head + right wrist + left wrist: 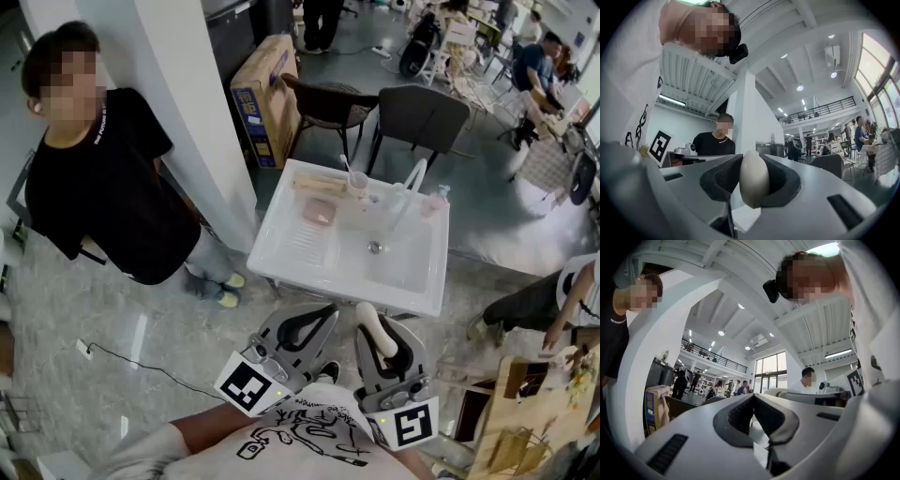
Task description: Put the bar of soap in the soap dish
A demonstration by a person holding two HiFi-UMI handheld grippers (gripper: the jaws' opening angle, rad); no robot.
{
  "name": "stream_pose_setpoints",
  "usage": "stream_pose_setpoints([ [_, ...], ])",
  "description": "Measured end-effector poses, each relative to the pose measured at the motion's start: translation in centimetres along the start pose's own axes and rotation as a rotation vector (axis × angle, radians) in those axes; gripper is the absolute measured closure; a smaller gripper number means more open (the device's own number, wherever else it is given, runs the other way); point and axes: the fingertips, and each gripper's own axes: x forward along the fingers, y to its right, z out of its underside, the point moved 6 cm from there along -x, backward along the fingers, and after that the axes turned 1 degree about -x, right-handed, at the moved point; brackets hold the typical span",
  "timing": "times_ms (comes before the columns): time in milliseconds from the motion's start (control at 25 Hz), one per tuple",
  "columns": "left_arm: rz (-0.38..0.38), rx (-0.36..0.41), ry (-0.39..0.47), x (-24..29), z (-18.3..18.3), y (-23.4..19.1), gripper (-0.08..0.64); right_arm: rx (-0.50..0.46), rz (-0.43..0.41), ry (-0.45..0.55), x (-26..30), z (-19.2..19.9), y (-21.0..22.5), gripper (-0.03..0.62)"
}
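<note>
A cream oval bar of soap (373, 326) stands on edge between the jaws of my right gripper (382, 336), which is shut on it; the right gripper view shows the bar of soap (753, 180) pinched between the dark pads (723, 180). My left gripper (330, 311) hangs beside it, shut, with nothing in it; its jaws meet at the tip in the left gripper view (753, 401). Both grippers hover just in front of a white sink unit (281, 248). A pink soap dish (319, 212) sits on the unit's left back part, well beyond both grippers.
On the sink's back rim stand a cup with a toothbrush (356, 184), a tap (409, 192) and a pink bottle (435, 202). A person in a black shirt (103, 178) leans by a white pillar (178, 103) at left. Chairs (417, 117) stand behind.
</note>
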Motion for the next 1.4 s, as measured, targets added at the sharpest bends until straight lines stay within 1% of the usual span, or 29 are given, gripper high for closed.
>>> stream_pose_setpoints([
  [120, -0.006, -0.030, -0.042, 0.1, 0.0, 0.2, 0.557, 0.003, -0.001, -0.003, -0.1, 0.1, 0.0, 0.477],
  [320, -0.012, -0.032, -0.044, 0.1, 0.0, 0.5, 0.557, 0.035, -0.039, 0.005, -0.6, 0.2, 0.1, 0.477],
  [520, -0.009, -0.022, -0.040, 0.6, 0.4, 1.4, 0.557, 0.030, -0.027, 0.011, -1.4, 0.0, 0.5, 0.477],
  [640, -0.008, -0.037, -0.059, 1.1, 1.0, 2.6, 0.557, 0.036, -0.023, 0.008, -2.5, 0.2, 1.2, 0.477],
  [760, -0.006, -0.047, -0.050, 2.1, 1.7, 4.0, 0.557, 0.046, -0.013, 0.012, -4.0, 0.1, 2.3, 0.477],
  [960, -0.005, -0.084, -0.067, 3.8, 3.3, 7.3, 0.557, 0.062, -0.002, 0.011, -6.8, 0.4, 4.5, 0.477],
  [1120, -0.014, -0.086, -0.077, 4.7, 4.4, 9.2, 0.557, 0.062, -0.005, -0.005, -8.6, 0.9, 5.7, 0.477],
  [1240, -0.025, -0.084, -0.081, 4.9, 4.6, 9.3, 0.557, 0.066, -0.002, -0.007, -8.6, 1.0, 6.1, 0.477],
  [1400, -0.045, -0.089, -0.075, 4.9, 4.4, 8.1, 0.557, 0.068, -0.019, -0.016, -7.4, 1.3, 6.2, 0.477],
])
